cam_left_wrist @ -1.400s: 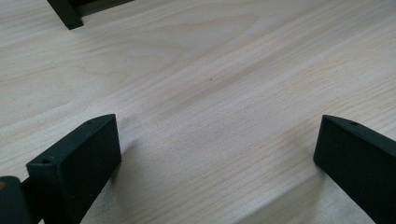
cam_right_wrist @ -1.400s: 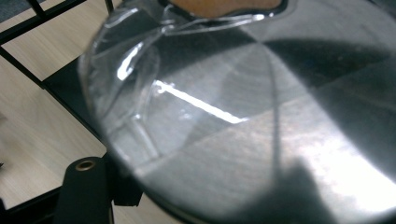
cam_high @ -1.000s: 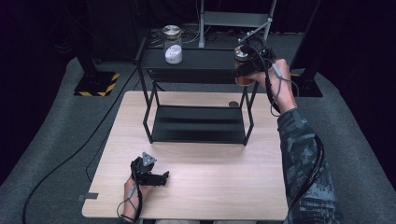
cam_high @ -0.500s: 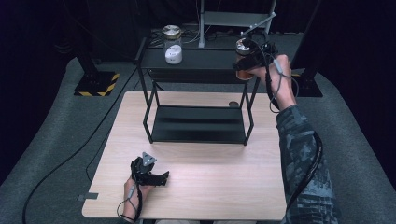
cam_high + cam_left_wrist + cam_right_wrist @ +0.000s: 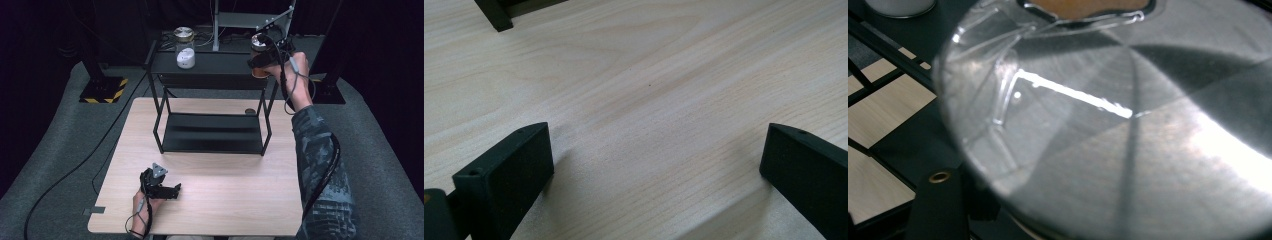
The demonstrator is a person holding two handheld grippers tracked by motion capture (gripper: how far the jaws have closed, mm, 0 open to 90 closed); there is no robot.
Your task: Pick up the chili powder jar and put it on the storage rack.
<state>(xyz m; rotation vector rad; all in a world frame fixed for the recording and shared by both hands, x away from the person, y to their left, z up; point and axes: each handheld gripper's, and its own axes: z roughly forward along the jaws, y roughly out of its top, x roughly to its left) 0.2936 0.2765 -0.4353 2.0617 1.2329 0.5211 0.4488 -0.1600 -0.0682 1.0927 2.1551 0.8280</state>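
Note:
A glass jar (image 5: 257,70) with a silver lid and brown contents hangs at the right end of the black rack's top shelf (image 5: 220,66). My right gripper (image 5: 258,59) is shut on it. Up close in the right gripper view, the jar's lid (image 5: 1128,135) looms large, with one black finger (image 5: 940,205) beside it at lower left. A second jar (image 5: 184,50), with white contents, stands on the left part of the top shelf. Near the table's front edge my left gripper (image 5: 170,190) rests open, with bare wood between its jaws (image 5: 656,165).
The two-tier black rack (image 5: 212,132) stands on the far half of the wooden table (image 5: 235,195). A small dark disc (image 5: 249,111) lies on the table behind the rack's right legs. Stands and cables sit on the grey floor beyond.
My right gripper has carried the jar up and away, from beside the rack's right end to the level of the top shelf. The left gripper has stayed still.

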